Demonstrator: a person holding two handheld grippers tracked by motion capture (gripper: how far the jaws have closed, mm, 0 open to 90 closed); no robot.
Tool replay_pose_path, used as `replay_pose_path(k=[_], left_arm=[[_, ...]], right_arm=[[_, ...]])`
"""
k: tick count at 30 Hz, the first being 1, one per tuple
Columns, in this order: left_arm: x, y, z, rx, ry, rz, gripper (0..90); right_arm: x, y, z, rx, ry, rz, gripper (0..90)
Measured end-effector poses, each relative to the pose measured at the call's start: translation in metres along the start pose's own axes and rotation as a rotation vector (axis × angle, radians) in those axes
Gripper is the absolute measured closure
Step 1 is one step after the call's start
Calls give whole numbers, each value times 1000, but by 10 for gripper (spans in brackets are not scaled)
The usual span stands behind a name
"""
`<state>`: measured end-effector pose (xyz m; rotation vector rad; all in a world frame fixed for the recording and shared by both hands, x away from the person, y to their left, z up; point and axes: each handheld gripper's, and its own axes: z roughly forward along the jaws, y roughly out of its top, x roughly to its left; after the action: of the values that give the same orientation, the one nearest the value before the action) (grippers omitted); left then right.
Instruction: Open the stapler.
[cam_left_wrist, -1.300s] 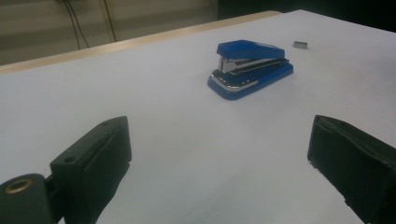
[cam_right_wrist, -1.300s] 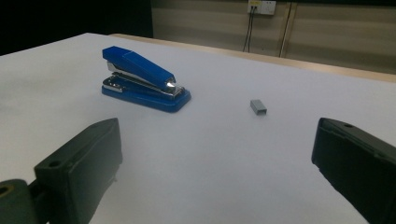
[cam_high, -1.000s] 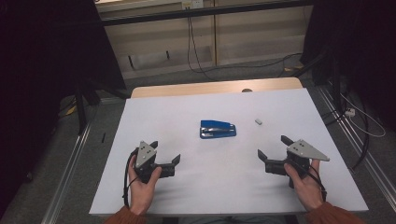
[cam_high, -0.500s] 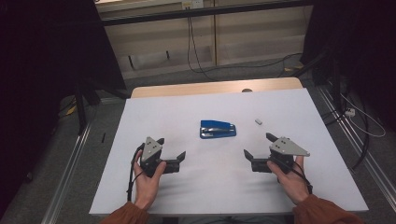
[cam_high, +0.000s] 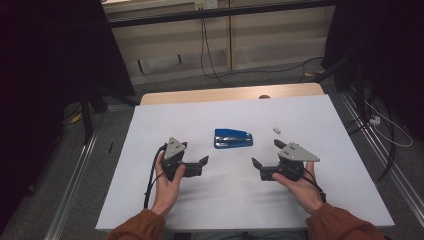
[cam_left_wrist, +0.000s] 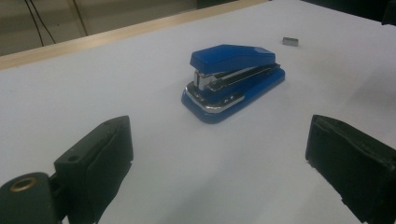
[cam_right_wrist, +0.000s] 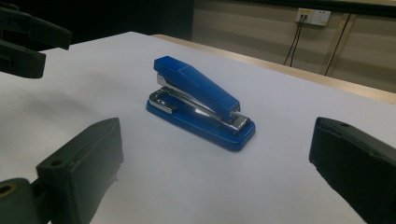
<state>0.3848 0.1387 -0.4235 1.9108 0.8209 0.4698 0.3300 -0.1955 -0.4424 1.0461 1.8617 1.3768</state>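
High view: one blue stapler (cam_high: 233, 138) lies mid-frame on the white table (cam_high: 150, 130), one small staple block (cam_high: 276, 130) right of it. Two grippers below: left gripper (cam_high: 202, 164) and right gripper (cam_high: 256, 168), both spread, holding nothing.

Left gripper view: stapler (cam_left_wrist: 232, 80) upper centre.

Right gripper view: stapler (cam_right_wrist: 198, 102) centre.

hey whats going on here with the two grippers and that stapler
A person holds a two-jaw gripper in each hand over a white-covered table. The left gripper and right gripper both have their jaws wide open and point inward toward a blue stapler that sits closed on the table between and just beyond them. Neither gripper touches it. A small strip of staples lies to the stapler's right, apart from it.
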Motion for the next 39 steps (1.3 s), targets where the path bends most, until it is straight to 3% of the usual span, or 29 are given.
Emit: replay_pose_path(k=[5, 9, 17, 20, 26, 27, 29, 33, 37, 39], left_arm=[[4, 5, 6, -33, -19, 37, 43], [7, 9, 14, -45, -30, 37, 41], [14, 19, 33, -72, -28, 35, 35], [17, 22, 38, -55, -22, 47, 34], [28, 36, 54, -66, -12, 57, 39], [34, 40, 60, -68, -33, 63, 42], [36, 42, 62, -68, -18, 62, 53], [45, 45, 69, -87, -2, 20, 47], [45, 41, 73, -72, -5, -6, 54], [45, 40, 73, -50, 0, 15, 55]], right_arm=[[5, 1, 10, 24, 14, 3, 33], [5, 2, 16, 29, 7, -16, 37], [3, 10, 31, 8, 13, -1, 59], [3, 13, 36, 9, 16, 4, 59], [4, 21, 48, -1, 25, 4, 64], [3, 22, 50, -6, 20, 4, 88], [3, 22, 51, -12, 18, 3, 101], [4, 19, 57, -2, 14, 2, 110], [3, 22, 64, -2, 22, 2, 145], [2, 24, 69, -4, 23, 2, 156]])
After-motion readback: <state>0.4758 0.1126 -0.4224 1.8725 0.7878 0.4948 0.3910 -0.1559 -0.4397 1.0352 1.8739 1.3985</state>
